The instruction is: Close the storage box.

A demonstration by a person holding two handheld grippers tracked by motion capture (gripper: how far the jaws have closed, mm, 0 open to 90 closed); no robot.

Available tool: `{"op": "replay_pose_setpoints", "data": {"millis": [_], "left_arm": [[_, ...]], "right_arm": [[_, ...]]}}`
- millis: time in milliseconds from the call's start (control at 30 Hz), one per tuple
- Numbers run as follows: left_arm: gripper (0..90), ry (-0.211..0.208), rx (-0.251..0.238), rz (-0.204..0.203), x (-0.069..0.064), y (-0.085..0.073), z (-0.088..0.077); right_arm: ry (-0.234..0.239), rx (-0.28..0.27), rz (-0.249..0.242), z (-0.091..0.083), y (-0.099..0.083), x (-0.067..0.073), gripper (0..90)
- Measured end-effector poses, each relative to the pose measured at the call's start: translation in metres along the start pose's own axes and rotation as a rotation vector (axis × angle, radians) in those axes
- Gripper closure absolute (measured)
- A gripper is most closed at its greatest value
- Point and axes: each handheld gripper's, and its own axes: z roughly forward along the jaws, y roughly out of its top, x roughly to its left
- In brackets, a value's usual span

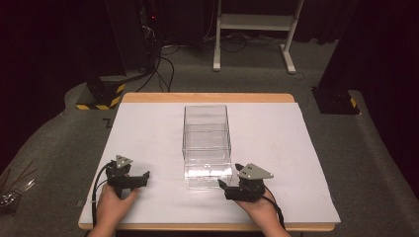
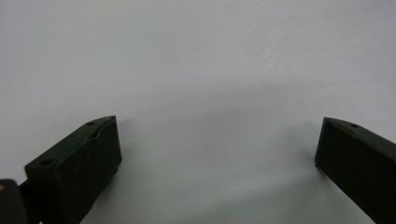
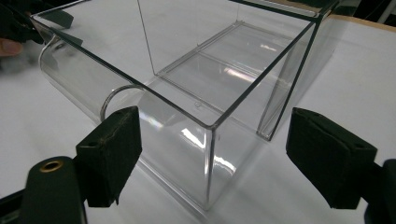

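A clear plastic box [image 1: 207, 146] with an open top stands in the middle of the white table [image 1: 148, 133]. In the right gripper view the box [image 3: 196, 88] is close, its near corner between the open jaws, and a round finger hole shows in its curved front. My right gripper [image 1: 223, 185] rests open at the box's near right corner. My left gripper [image 1: 146, 176] lies open on the table to the box's left, nothing between its jaws [image 2: 217, 149].
The white sheet [image 2: 187, 56] covers a wooden table with a bare strip along its far edge [image 1: 207, 97]. Beyond it stand a white frame [image 1: 254, 24], black stands and cables on grey carpet. Thin rods [image 1: 12, 190] lie on the floor at left.
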Motion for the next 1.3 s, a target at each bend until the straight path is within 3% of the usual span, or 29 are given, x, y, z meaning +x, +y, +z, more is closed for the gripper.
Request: {"op": "replay_pose_setpoints", "data": {"millis": [1300], "left_arm": [[0.5, -0.001, 0.0, 0.0, 0.0, 0.0, 0.0]], "right_arm": [[-0.063, -0.008, 0.048, 0.032, 0.015, -0.019, 15.8]]}}
